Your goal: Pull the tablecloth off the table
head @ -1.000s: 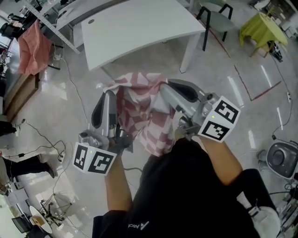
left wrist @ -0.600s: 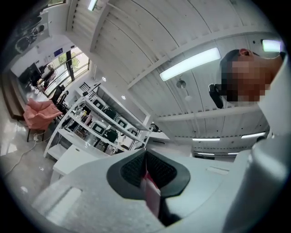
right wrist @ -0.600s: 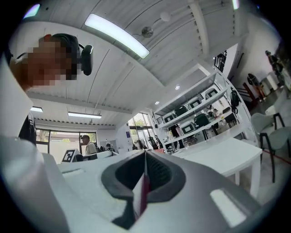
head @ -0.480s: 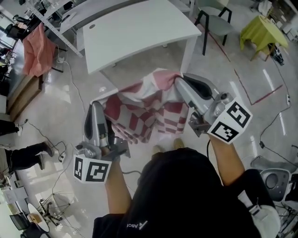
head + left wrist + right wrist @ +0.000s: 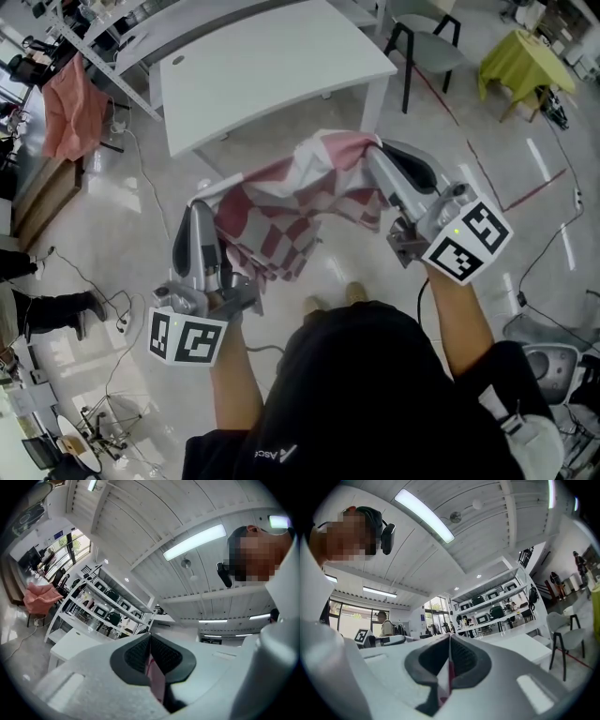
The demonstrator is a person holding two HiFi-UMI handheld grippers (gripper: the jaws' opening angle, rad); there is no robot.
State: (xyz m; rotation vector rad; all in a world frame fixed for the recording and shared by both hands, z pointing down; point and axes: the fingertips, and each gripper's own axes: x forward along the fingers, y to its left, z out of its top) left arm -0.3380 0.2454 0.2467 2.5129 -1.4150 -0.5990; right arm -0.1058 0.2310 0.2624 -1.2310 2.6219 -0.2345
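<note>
The red-and-white checked tablecloth point(image 5: 291, 206) hangs in the air between my two grippers, above the floor and just in front of the bare white table point(image 5: 272, 66). My left gripper point(image 5: 202, 211) is shut on the cloth's left edge, and my right gripper point(image 5: 377, 155) is shut on its right edge, held higher. In the left gripper view, my left gripper point(image 5: 149, 641) has a strip of the tablecloth point(image 5: 157, 681) pinched between its dark pads. In the right gripper view, my right gripper point(image 5: 450, 641) likewise pinches a fold of the tablecloth point(image 5: 448, 679).
A black chair point(image 5: 431, 42) stands right of the table, with a yellow-green covered stand point(image 5: 520, 56) further right. A pink cloth point(image 5: 70, 103) hangs by metal shelving point(image 5: 103, 37) at the left. Cables point(image 5: 122, 309) run across the floor. My shoes point(image 5: 333, 298) are below the cloth.
Both grippers have moved apart, the right one up toward the table. The bunched cloth is now spread out between them.
</note>
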